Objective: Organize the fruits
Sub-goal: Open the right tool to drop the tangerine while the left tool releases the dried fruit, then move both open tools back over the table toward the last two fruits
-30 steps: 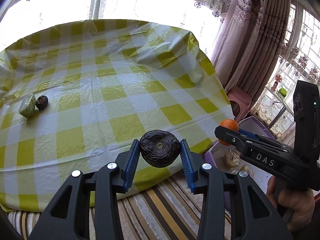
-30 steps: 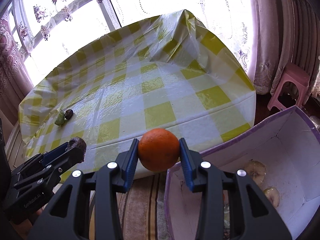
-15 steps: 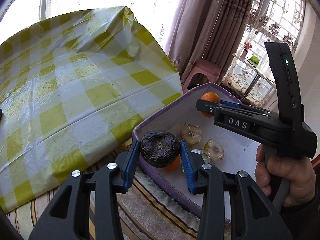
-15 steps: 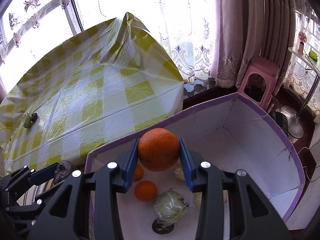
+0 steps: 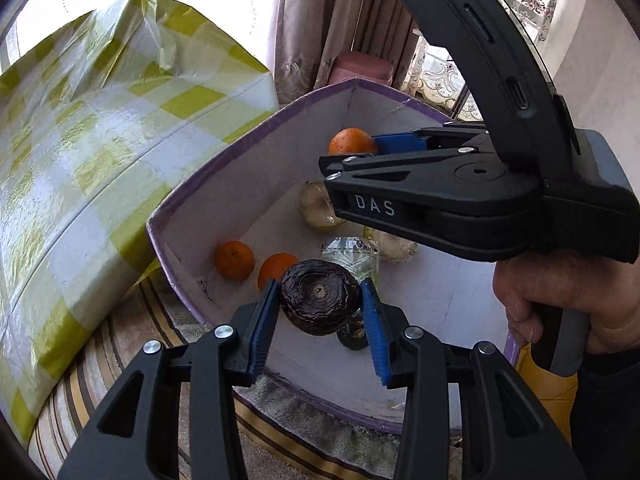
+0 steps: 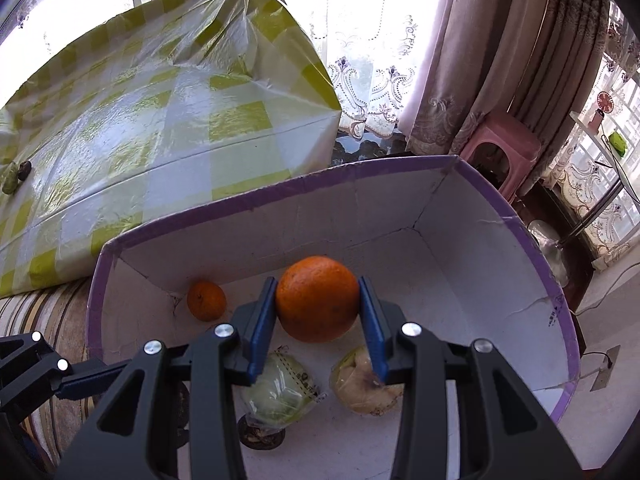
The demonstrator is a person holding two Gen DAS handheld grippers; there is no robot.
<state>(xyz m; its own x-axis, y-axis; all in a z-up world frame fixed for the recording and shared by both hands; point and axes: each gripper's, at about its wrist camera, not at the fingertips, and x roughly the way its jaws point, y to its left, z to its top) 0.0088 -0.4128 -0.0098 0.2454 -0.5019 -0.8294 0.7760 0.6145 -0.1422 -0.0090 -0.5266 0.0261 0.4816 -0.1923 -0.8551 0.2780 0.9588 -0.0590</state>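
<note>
The left gripper (image 5: 319,307) pinches a dark, wrinkled fruit (image 5: 319,297) between its two blue pads, and both pads press on its sides. The fruit hangs over the near corner of a box (image 5: 248,148) with a purple rim and white walls inside. The right gripper (image 6: 319,308) squeezes a big orange (image 6: 317,298) the same way, with a blue pad on each side, and it holds the orange up over the middle of the same box. In the left wrist view the right gripper shows from the side, black with white letters on it, and a hand (image 5: 568,296) grips its handle. On the box floor lie two small oranges (image 5: 235,260) close together near one corner. Beside them are pale round fruits in clear wrap (image 6: 280,394), and one more pale lump (image 6: 366,386) lies just next to that. A dark round thing (image 5: 352,330) sits on the box floor under the held fruit, and it is partly hidden. The box stands on a striped cloth (image 5: 92,364), just beside a table with a yellow and white checked cover (image 6: 168,120). Far off on that table, two little fruits sit touching each other, one green (image 6: 10,178) and one dark (image 6: 25,168). Behind the box there is a pink stool (image 6: 504,148) near long curtains (image 6: 532,48).
</note>
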